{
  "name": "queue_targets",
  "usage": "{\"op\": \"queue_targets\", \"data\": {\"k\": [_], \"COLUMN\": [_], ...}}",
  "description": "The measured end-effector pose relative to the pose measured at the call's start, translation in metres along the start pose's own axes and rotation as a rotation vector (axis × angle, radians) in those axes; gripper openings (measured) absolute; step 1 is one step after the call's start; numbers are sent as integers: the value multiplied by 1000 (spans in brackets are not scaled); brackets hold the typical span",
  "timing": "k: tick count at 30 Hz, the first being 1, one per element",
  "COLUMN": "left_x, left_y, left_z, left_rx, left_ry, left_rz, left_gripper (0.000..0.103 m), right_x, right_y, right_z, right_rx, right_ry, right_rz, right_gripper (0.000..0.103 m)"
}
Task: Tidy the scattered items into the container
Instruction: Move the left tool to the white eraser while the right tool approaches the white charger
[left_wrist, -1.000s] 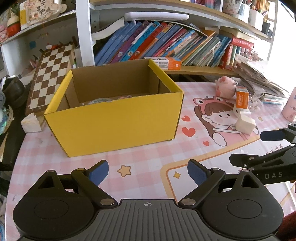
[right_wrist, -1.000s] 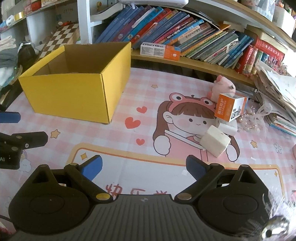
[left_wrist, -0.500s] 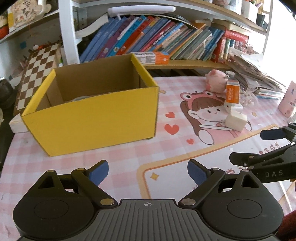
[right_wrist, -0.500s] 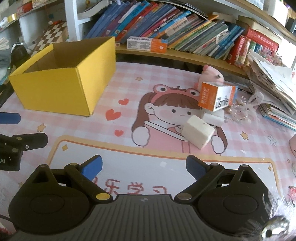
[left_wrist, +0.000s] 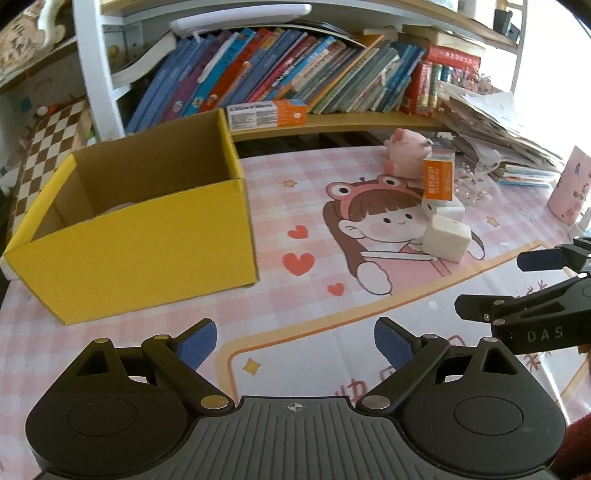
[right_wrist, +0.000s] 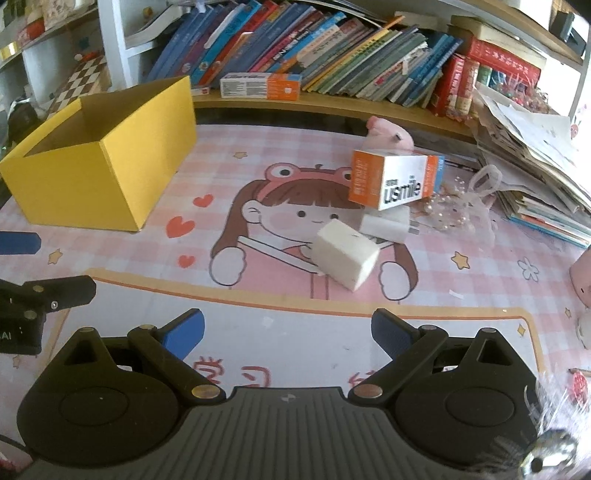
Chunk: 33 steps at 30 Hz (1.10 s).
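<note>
A yellow cardboard box (left_wrist: 140, 236) (right_wrist: 99, 162) stands open-topped at the left of the pink cartoon mat; something pale lies inside it, mostly hidden. A white foam block (right_wrist: 345, 260) (left_wrist: 447, 240) lies on the mat, with a white charger (right_wrist: 388, 223), an orange-and-white "usmile" carton (right_wrist: 391, 179) (left_wrist: 439, 176) and a pink plush pig (right_wrist: 389, 133) (left_wrist: 406, 153) behind it. My right gripper (right_wrist: 288, 332) is open, low over the mat just in front of the block. My left gripper (left_wrist: 295, 338) is open and empty, to the right of the box front.
A bookshelf with leaning books (right_wrist: 332, 44) runs along the back, with an orange-white carton (right_wrist: 260, 85) on its ledge. A messy paper stack (right_wrist: 535, 155) and a beaded pouch (right_wrist: 461, 206) sit right. A chessboard (left_wrist: 48, 147) leans at the left. A pink cup (left_wrist: 569, 188) stands far right.
Both grippers have swung to the right and forward: the box has slid left in both views and the block and carton have come closer to the right gripper. Both stay open.
</note>
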<state>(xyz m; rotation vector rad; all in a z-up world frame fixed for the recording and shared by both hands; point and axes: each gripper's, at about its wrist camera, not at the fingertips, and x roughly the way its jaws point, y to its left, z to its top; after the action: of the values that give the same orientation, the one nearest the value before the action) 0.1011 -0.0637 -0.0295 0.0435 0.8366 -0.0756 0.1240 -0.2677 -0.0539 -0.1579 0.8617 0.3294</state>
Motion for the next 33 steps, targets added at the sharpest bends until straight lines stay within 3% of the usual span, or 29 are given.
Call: {"op": "queue_targets", "data": {"k": [19,26,33], "left_x": [17,25,38], "left_y": [-49,-74,-88], "left_z": [20,31,45], "left_rx": [105,187,204], "left_ry": [12,-2,-12], "left_rz": [-13,-39,-90], "left_gripper": [94,94,94], "right_x": [1,4,11], "right_y": [-49,-73,-93], "right_z": [0,11,16], "right_rx": [83,98,140], "right_ry": [-35,-76,-77], "right_rz": [-14,-68,-77], "right_gripper": [98,98,98]}}
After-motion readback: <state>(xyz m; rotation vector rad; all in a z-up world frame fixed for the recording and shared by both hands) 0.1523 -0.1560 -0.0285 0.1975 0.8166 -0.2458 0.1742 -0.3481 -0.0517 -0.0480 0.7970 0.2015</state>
